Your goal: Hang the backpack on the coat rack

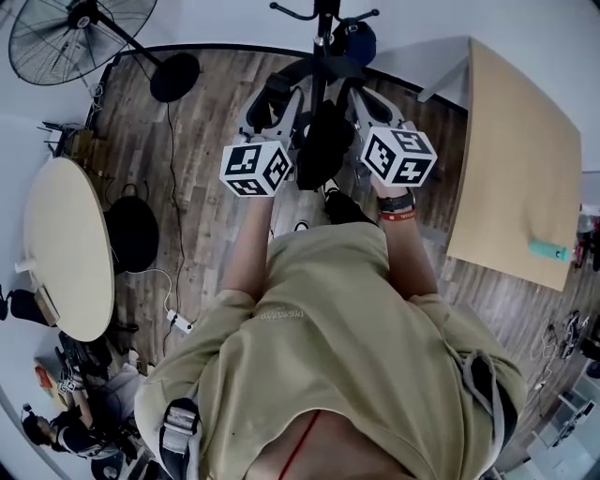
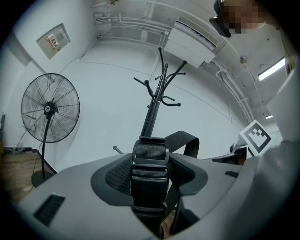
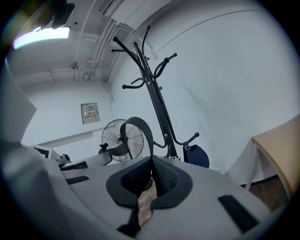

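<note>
The black backpack (image 1: 323, 145) hangs between my two grippers, in front of the black coat rack (image 1: 323, 19). My left gripper (image 1: 278, 98) is shut on a black webbing strap with a buckle (image 2: 150, 159), seen between its jaws in the left gripper view. My right gripper (image 1: 361, 98) is shut on a thin black strap loop (image 3: 139, 133) that arches up from its jaws. The coat rack (image 2: 157, 103) stands just ahead with its upper hooks bare. A dark blue bag (image 3: 197, 156) hangs on one low hook of the coat rack (image 3: 152, 79).
A pedestal fan (image 1: 75, 33) stands at the left near the wall, its round base (image 1: 175, 77) on the wood floor. A round table (image 1: 70, 248) is at the left, a rectangular table (image 1: 516, 159) at the right. Cables and a black round object (image 1: 131, 230) lie on the floor.
</note>
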Available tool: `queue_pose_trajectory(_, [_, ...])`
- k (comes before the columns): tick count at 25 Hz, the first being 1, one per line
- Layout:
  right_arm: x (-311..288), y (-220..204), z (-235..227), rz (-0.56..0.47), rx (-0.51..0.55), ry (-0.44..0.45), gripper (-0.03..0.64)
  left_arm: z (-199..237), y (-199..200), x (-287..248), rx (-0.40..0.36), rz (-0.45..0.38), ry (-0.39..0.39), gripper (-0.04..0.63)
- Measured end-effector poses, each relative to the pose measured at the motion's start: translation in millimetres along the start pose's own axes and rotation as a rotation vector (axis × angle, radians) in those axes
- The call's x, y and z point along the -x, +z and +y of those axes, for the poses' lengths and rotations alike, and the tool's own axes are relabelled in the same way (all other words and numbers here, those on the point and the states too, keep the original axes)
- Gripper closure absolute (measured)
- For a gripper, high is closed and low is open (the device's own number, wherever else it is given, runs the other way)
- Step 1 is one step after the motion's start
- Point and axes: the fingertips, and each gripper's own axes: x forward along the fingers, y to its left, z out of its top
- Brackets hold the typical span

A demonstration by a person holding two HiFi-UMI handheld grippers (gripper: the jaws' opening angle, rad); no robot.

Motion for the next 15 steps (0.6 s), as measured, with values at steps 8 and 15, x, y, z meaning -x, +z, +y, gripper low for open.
queue_pose_trajectory(8, [-31,17,-16,-0.002,-0.008,0.014,0.600,13,12,-33,-0.010,-0.016,0.017,0.357])
queue_pose_trajectory(15, [-49,20,-35,0.019,-0.028,0.001,0.600,19,11,-60,-0.013,-0.002,0.013,0.357])
